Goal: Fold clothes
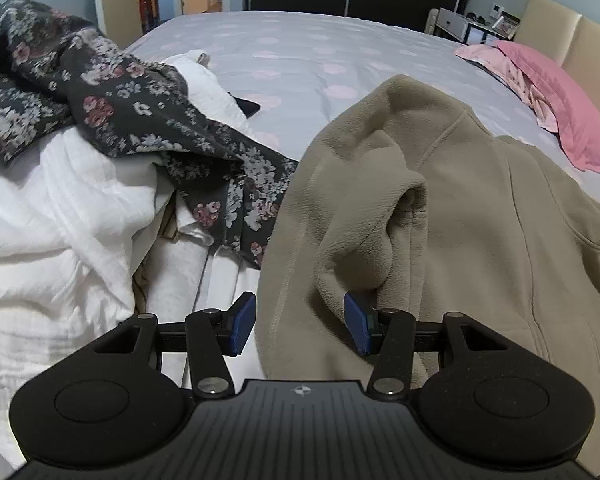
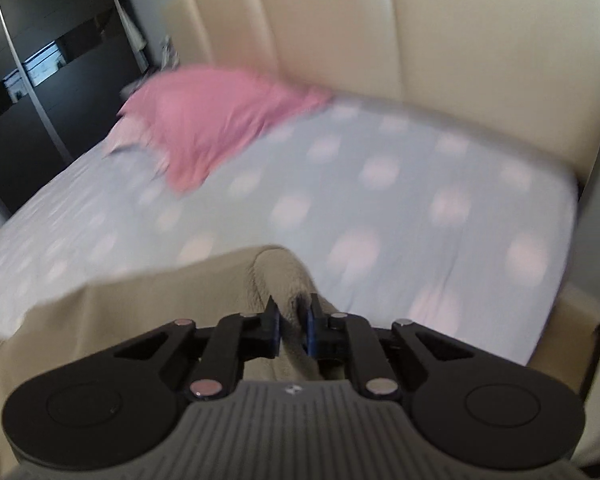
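Observation:
A tan fleece jacket (image 1: 440, 208) lies crumpled on the bed, taking up the right half of the left wrist view. My left gripper (image 1: 300, 326) stands open, its blue pads (image 1: 242, 326) on either side of the fleece's near edge. In the right wrist view, which is blurred, the same fleece (image 2: 140, 312) spreads to the left and a bunched fold rises between the fingers. My right gripper (image 2: 293, 330) is shut on that fold of the tan fleece, above the mattress.
A dark floral garment (image 1: 112, 112) lies over white clothes (image 1: 60, 220) at the left. The bed sheet (image 1: 300, 60) is pale blue with pink dots. A pink pillow (image 2: 216, 120) rests against the cream headboard (image 2: 420, 32). Dark wardrobe doors (image 2: 40, 60) stand beyond.

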Demonstrator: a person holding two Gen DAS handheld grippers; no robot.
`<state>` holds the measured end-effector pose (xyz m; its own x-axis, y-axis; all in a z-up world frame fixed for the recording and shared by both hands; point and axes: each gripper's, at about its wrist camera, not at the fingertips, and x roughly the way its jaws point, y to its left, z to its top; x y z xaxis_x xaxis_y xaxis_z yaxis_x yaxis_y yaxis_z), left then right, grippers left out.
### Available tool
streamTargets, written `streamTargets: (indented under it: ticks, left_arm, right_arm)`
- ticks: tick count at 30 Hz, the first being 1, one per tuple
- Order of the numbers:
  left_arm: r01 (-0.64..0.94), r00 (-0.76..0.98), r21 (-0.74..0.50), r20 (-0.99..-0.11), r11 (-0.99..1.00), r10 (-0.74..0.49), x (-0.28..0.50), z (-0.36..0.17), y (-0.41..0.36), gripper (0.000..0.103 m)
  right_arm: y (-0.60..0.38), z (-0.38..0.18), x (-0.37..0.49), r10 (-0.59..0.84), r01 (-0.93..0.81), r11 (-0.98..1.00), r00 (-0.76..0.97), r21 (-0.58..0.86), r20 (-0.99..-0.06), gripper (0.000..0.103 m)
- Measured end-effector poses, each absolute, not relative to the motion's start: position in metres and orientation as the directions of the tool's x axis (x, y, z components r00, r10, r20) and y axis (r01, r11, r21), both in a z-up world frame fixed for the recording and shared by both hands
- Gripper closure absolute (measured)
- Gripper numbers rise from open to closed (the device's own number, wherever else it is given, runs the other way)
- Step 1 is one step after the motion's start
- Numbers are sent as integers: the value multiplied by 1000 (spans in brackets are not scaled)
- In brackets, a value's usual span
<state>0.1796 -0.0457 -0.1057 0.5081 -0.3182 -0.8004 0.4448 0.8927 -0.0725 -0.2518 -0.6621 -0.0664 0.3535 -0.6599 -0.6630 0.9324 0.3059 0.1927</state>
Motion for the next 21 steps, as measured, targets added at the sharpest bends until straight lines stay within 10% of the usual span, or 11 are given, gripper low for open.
streamTargets:
  ticks: [21]
  left_arm:
    - [473,412,-108,-850,874,-328,153,-128,-27,46]
  right_arm:
    - [-677,-118,-206,-611,927,358,320,107,-724,65]
